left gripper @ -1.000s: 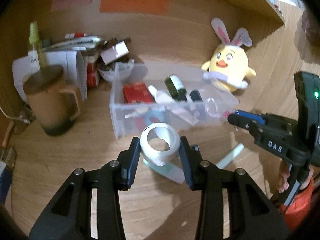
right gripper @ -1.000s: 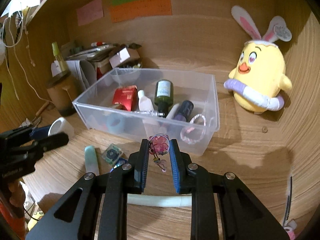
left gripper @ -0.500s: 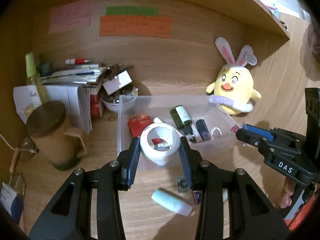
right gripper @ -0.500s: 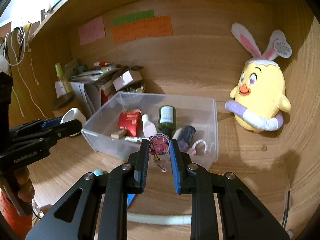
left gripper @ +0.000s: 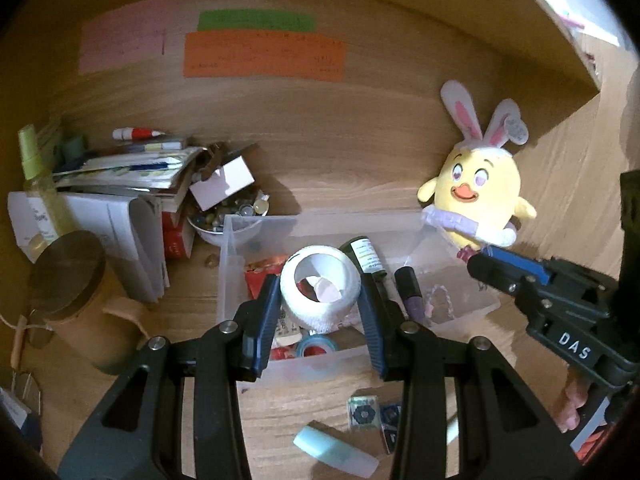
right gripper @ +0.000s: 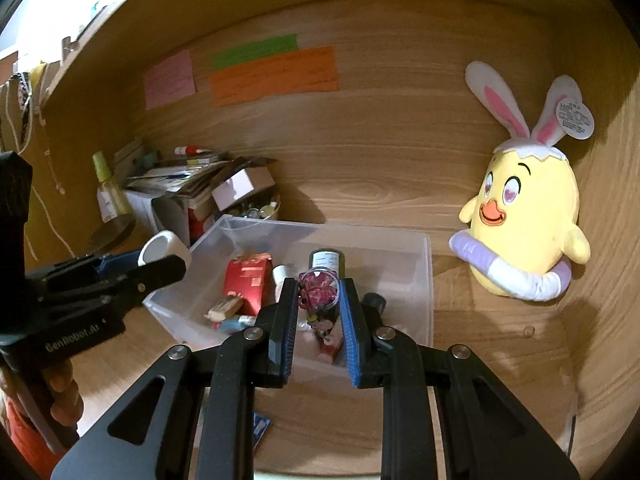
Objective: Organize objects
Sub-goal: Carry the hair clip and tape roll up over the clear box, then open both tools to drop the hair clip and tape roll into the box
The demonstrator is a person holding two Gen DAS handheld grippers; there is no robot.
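Left gripper (left gripper: 320, 300) clamps a white tape roll (left gripper: 320, 292), bore facing the camera, above the clear bin (left gripper: 304, 360). Right gripper (right gripper: 319, 300) clamps a pink charm (right gripper: 318, 286) above the bin's front edge; a dark bottle (right gripper: 326, 260) lies lengthwise inside.

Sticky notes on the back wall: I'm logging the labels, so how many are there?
3. A pink note on the left, a green strip beside it, and an orange note directly under the green. None looks hidden.

I read "DAS" on the right gripper (left gripper: 480, 270) body, "GenRobot.AI" on the left gripper (right gripper: 172, 266) body. Wall notes, bottle label, plush tag: unreadable.
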